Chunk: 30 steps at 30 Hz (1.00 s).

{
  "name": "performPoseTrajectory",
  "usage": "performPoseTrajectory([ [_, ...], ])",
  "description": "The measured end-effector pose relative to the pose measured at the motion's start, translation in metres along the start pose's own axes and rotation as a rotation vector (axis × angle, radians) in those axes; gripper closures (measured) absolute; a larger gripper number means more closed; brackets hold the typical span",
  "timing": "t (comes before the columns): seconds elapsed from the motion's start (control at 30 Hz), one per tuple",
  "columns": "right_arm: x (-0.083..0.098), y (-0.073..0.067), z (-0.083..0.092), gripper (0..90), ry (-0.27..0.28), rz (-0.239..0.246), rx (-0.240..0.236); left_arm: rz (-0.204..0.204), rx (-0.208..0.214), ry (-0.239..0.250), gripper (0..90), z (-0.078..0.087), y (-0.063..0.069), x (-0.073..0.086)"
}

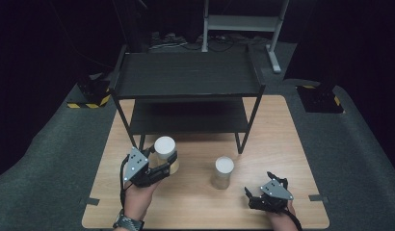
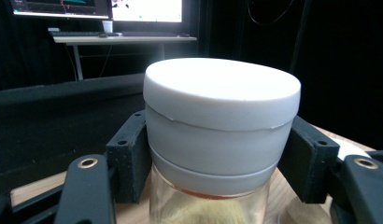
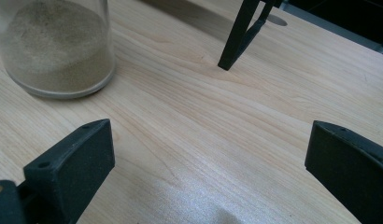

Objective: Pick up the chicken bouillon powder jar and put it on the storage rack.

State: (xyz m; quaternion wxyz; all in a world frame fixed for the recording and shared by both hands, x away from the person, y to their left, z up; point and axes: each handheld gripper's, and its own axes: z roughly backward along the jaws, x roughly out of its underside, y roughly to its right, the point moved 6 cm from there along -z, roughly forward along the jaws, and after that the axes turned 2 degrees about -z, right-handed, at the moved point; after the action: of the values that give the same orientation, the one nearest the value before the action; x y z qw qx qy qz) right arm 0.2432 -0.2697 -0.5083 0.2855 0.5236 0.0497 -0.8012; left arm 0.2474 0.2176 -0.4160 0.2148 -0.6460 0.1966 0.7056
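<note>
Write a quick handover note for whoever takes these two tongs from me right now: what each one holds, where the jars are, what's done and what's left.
Left tongs: shut on the yellow-filled jar, gripped just under its white lid, near the shelf's front leg.
Right tongs: open, nothing between them, low over the table at the near right.
Second jar, sandy contents, stands mid-table, untouched.
Black shelf: both levels bare.
Done: first jar gripped.
Left, probably: place it on the shelf, then the second jar.

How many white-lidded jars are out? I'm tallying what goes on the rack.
2: one jar clamped in the left gripper by the rack's front-left leg, another jar standing mid-table.
</note>
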Motion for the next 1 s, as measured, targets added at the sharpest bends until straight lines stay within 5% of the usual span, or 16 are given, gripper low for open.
performPoseTrajectory([
  [1.0, 0.0, 0.0, 0.0, 0.6, 0.0, 0.0, 0.002, -0.032, -0.021, 0.089, 34.1, 0.012, -0.012, -0.061],
])
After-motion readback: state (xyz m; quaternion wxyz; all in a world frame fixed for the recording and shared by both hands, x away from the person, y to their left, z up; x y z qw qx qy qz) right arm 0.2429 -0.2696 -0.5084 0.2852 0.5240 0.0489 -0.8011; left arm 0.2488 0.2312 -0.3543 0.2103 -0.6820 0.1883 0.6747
